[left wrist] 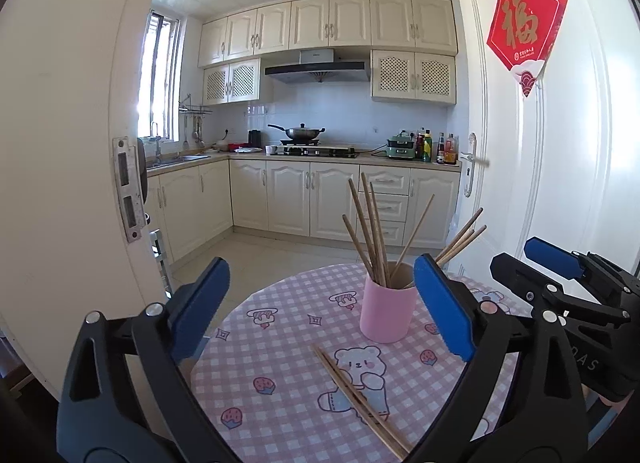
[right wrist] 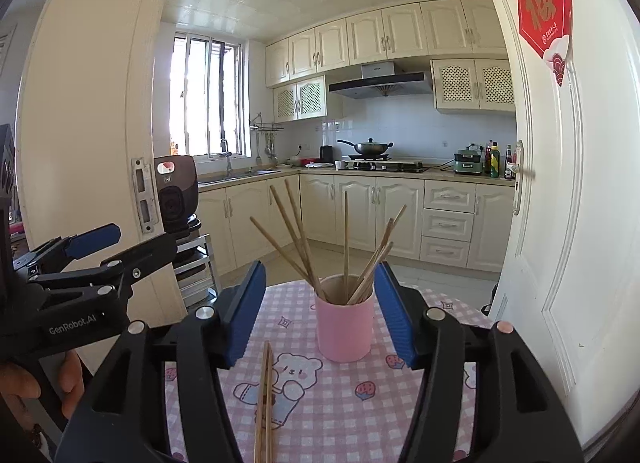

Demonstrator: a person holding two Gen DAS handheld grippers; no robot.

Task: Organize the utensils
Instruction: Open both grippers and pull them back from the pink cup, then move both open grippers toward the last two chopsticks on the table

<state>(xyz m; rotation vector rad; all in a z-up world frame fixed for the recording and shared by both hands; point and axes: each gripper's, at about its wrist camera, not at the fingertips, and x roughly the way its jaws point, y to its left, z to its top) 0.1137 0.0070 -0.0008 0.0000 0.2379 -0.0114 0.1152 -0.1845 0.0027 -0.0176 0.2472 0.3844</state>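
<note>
A pink cup (left wrist: 387,313) (right wrist: 345,328) stands upright on the round table with the pink checked cloth (left wrist: 280,363) (right wrist: 340,415). It holds several wooden chopsticks (left wrist: 370,231) (right wrist: 304,239) that fan out upward. A loose pair of chopsticks (left wrist: 358,397) (right wrist: 264,403) lies flat on the cloth in front of the cup. My left gripper (left wrist: 320,311) is open and empty, above the near table. My right gripper (right wrist: 320,315) is open and empty, its pads on either side of the cup but nearer the camera. Each gripper also shows in the other's view, the right one (left wrist: 536,263) and the left one (right wrist: 116,243).
A white door (left wrist: 560,143) (right wrist: 560,183) stands open close on the right of the table. A door frame (left wrist: 72,143) is on the left. A metal rack with a dark appliance (right wrist: 176,191) stands left of the table. Kitchen cabinets and a stove (left wrist: 316,149) are far behind.
</note>
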